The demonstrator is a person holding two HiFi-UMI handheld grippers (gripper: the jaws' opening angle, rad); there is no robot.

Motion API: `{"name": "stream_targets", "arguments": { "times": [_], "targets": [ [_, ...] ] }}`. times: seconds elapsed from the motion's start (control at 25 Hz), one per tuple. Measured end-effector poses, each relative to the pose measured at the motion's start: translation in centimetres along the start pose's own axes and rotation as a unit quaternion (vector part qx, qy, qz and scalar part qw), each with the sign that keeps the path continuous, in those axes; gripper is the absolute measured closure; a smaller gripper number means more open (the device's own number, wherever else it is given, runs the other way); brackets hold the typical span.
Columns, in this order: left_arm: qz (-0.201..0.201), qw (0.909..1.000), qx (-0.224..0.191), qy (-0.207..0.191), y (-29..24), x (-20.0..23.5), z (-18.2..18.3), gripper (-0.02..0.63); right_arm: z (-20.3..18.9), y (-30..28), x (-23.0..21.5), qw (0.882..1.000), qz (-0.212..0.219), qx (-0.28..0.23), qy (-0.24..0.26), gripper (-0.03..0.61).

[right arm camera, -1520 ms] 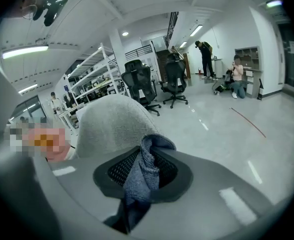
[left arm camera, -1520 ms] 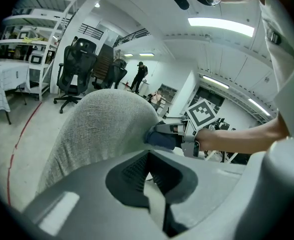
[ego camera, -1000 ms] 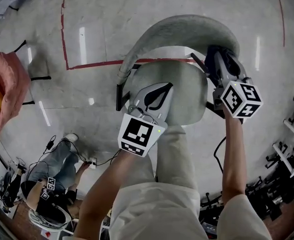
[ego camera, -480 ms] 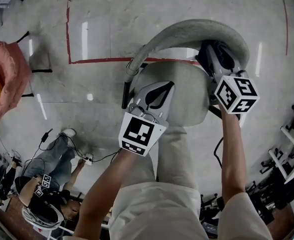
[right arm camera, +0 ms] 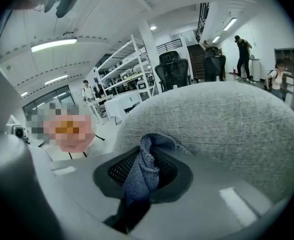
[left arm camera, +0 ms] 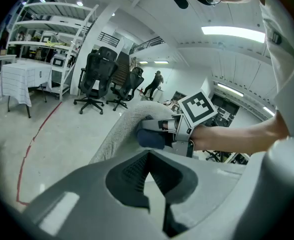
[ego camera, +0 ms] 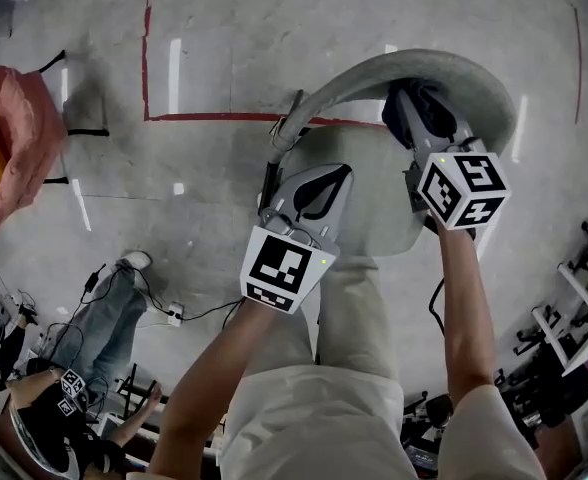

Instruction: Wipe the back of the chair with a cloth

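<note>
Grey floor (ego camera: 224,48); curved grey fabric chair back (ego camera: 374,73); right gripper (ego camera: 404,103) clamps blue cloth (right arm camera: 138,181).

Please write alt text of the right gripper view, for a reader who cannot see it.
The right gripper is shut on a blue cloth, held against the grey fabric chair back. Behind them stand shelves and black office chairs.

Floor (ego camera: 224,48) beyond the chair back (ego camera: 424,68) and left of it is open, so I can pass there. Just inside the chair back, my right tongs (ego camera: 414,108) with the cloth (right arm camera: 143,171) fill the gap. My left tongs (ego camera: 324,183) crowd the seat (ego camera: 379,203).
</note>
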State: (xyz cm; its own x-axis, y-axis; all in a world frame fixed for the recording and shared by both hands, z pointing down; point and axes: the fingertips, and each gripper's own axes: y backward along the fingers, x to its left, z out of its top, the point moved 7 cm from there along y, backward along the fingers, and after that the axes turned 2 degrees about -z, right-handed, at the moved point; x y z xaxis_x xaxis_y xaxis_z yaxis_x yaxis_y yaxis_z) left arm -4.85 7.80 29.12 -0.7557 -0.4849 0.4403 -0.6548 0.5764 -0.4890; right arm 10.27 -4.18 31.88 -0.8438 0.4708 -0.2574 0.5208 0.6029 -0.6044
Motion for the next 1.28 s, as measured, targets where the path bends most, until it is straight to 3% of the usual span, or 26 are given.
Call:
{"name": "stream_targets", "arguments": {
  "times": [0.68,0.92,1.28],
  "targets": [
    [0.014,0.9999,-0.009,0.004,3.4,0.6,-1.3,0.613,-0.5,-0.5,7.0,0.996,0.078,0.000,0.041,0.505],
    [0.005,1.0000,-0.006,-0.006,4.1,-0.1,-1.5,0.613,-0.6,2.1,7.1,0.997,0.063,-0.017,0.027,0.505],
    [-0.020,0.9995,0.000,-0.023,3.8,-2.0,-1.6,0.613,-1.7,7.8,3.7,1.000,0.003,-0.029,-0.008,0.505]
  ]
}}
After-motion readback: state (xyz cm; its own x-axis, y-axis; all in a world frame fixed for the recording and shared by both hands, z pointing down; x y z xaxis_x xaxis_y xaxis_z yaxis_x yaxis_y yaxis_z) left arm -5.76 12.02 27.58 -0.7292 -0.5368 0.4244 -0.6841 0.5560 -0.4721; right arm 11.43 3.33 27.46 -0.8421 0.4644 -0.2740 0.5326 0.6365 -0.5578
